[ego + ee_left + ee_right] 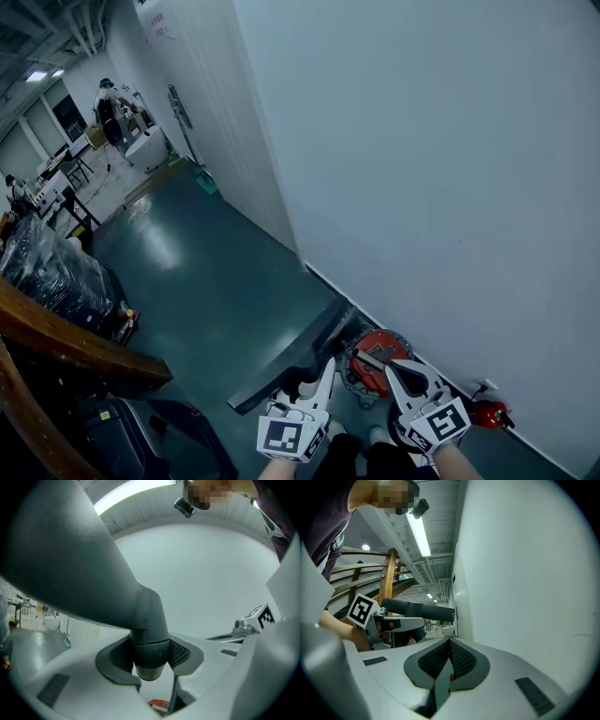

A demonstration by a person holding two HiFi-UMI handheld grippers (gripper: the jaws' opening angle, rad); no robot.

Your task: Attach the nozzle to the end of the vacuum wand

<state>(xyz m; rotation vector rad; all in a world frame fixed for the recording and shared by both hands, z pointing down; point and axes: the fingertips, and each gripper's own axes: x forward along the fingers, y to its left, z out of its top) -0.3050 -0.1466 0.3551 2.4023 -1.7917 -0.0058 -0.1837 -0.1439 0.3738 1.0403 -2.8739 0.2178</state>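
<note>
A wide grey floor nozzle point(286, 361) hangs above the floor in the head view, its flat head stretching left and away from me. My left gripper point(321, 380) is shut on the nozzle's round neck point(149, 651), which fills the gap between the jaws in the left gripper view. My right gripper point(392, 366) is shut with nothing seen between its pads point(461, 660); it hovers over a red vacuum body point(375, 364) on the floor by the wall. From the right gripper view the nozzle point(417, 609) shows to the left. I cannot make out the wand for certain.
A white wall point(441, 169) runs along the right. A small red object point(487, 412) lies at its foot. A wooden railing point(66, 342) and a wrapped pallet point(52, 272) stand at the left. Dark green floor point(206, 272) stretches ahead toward distant desks and people.
</note>
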